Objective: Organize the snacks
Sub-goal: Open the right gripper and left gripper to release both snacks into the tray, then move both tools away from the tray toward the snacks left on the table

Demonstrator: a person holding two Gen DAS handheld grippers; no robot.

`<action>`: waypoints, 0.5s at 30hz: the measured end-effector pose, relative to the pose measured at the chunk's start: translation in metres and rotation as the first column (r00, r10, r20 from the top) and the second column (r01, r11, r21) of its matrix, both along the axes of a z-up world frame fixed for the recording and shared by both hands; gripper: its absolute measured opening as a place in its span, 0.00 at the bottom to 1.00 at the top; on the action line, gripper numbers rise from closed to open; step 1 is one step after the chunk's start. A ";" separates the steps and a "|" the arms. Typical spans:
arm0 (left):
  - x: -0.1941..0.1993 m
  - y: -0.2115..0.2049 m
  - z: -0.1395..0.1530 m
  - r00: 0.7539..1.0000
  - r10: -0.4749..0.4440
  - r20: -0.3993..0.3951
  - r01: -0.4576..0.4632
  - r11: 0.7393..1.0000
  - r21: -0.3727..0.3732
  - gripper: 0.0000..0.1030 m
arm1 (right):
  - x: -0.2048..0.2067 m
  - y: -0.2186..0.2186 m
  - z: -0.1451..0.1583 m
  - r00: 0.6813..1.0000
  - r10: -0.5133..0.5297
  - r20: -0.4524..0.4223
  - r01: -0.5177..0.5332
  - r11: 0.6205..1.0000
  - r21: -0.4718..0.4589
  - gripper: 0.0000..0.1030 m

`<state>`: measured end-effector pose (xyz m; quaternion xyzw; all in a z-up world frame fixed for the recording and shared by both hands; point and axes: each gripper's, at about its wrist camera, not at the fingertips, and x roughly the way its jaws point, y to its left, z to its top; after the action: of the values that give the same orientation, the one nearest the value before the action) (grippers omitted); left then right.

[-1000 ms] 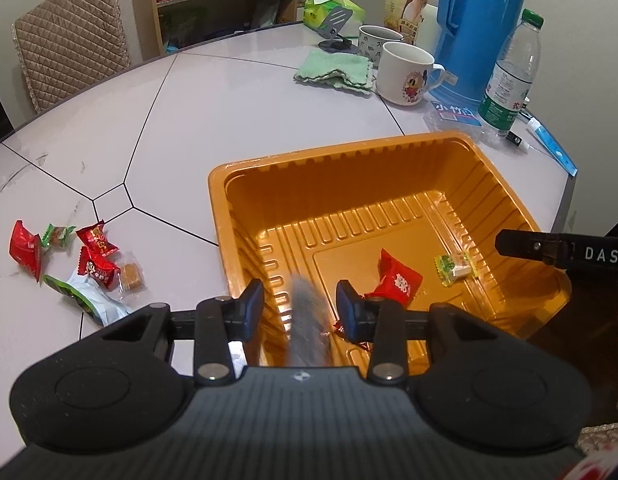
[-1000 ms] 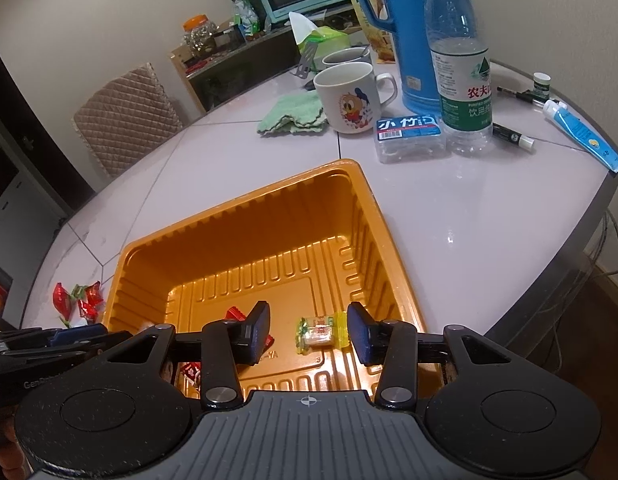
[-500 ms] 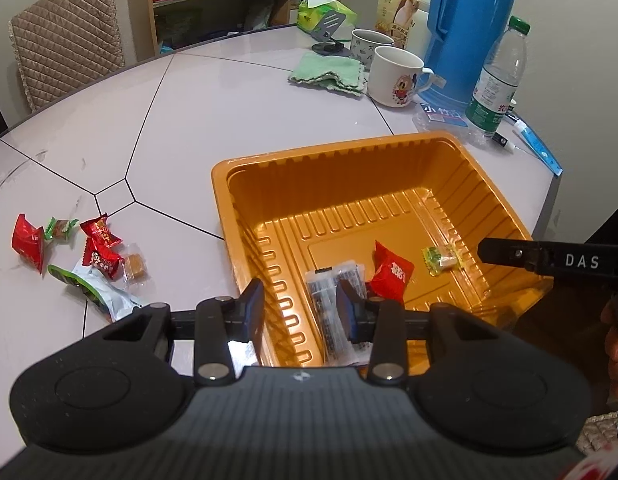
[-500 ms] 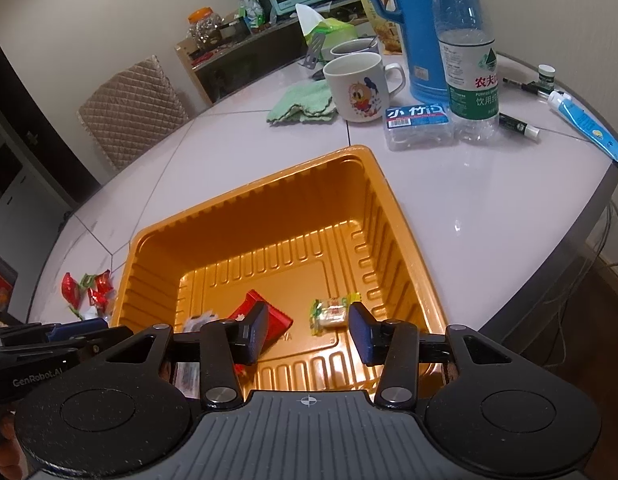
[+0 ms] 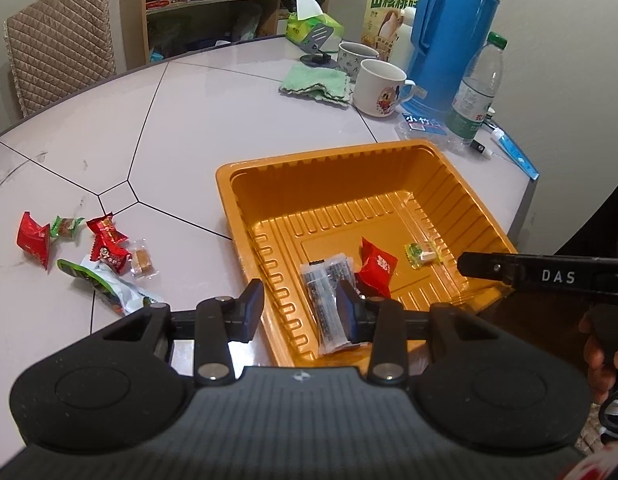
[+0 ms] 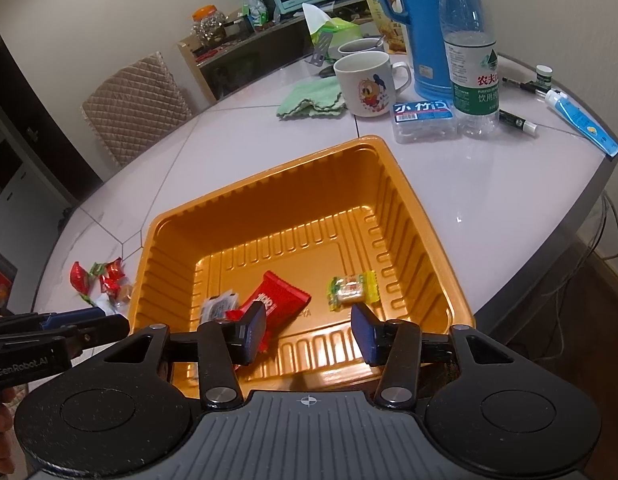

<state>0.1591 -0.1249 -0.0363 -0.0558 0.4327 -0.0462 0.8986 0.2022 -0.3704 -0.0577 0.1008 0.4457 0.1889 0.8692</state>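
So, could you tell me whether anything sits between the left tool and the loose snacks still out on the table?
Nothing visible does. The left tool hangs open over the near-left corner of the orange tray, and the pile of snacks lies to its left on bare tabletop. Only the tray's left rim lies between them.

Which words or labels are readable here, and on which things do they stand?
"DAS": right gripper, on its side.
"GenRobot.AI": left gripper, on its side.
"农夫" and "饮用": bottle.
"小竹": clear box.
"山核桃": carton.
Print on the red snack and the tube: too small to read.
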 end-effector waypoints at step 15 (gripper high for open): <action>-0.042 0.053 0.010 0.999 0.045 0.014 -0.045 0.999 -0.027 0.35 | -0.035 0.042 0.011 1.000 0.031 0.008 -0.031 1.000 0.001 0.48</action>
<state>0.1170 -0.0723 -0.0265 -0.0771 0.4242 -0.0322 0.9017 0.1675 -0.3283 -0.0471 0.0935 0.4438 0.2028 0.8679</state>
